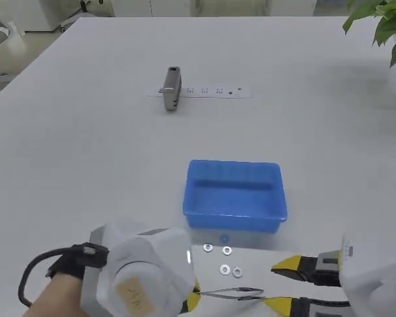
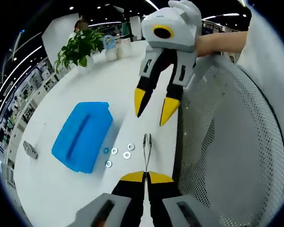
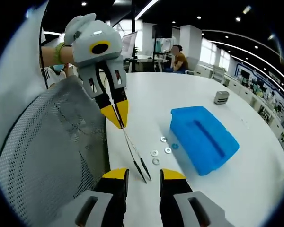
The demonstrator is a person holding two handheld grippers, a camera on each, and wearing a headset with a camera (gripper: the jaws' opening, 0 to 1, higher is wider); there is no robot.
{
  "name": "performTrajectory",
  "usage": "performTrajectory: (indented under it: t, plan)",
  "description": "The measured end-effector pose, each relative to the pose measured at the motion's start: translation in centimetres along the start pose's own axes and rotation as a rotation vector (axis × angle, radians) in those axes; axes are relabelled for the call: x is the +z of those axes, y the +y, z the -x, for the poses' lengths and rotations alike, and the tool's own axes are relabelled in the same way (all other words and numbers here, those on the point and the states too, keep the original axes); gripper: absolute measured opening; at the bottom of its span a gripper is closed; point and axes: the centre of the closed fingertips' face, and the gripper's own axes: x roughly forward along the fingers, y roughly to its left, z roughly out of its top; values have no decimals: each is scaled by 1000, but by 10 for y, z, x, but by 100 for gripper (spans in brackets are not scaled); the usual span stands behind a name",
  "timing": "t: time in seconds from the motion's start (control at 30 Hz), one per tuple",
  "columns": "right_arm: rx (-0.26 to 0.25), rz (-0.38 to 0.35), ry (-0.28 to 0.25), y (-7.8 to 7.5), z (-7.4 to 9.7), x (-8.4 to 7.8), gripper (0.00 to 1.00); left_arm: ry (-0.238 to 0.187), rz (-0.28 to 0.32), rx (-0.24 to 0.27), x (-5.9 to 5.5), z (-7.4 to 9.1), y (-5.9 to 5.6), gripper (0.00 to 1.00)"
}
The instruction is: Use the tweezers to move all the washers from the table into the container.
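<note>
Left gripper view shows the left tongs [image 2: 146,177] clenched on the joined end of the tweezers [image 2: 146,151]. The right tongs [image 2: 154,108] are released, with the tweezer tips pointing toward their gap. The washers [image 1: 224,260] lie loose on the table [image 1: 86,145], just on the near side of the blue container [image 1: 234,220] and far of the tweezers.

The step looks like getting a working grip. The right tongs should close gently across both tweezer arms at mid-length, while the left end is held level so the tips do not twist.

A pale strip [image 1: 208,91] at the far side carries small marks, and a sticker [image 1: 135,295] sits on the left housing. Neither can be read.
</note>
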Motion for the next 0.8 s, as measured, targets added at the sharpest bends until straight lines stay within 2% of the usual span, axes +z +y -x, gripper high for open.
performTrajectory:
  t: [0.13, 0.17, 0.37, 0.4, 0.43, 0.7, 0.8]
  plan:
    - [61, 48, 11, 12, -10, 5, 29, -45, 3, 16, 16, 7, -2, 0]
    - [62, 57, 17, 13, -12, 6, 30, -55, 1, 18, 20, 8, -2, 0]
    - [101, 132, 56, 16, -24, 3, 26, -77, -41, 19, 37, 11, -3, 0]
    - [110, 144, 86, 16, -23, -3, 24, -78, -42, 18, 37, 11, -3, 0]
    - [106, 140, 67, 15, -26, 0, 22, -79, -48, 16, 39, 12, -4, 0]
    - [106, 131, 71, 7, -28, -6, 12, -87, -71, 9, 43, 12, -5, 0]
    - [110, 119, 54, 7, -29, -3, 11, -86, -84, 2, 44, 13, -6, 0]
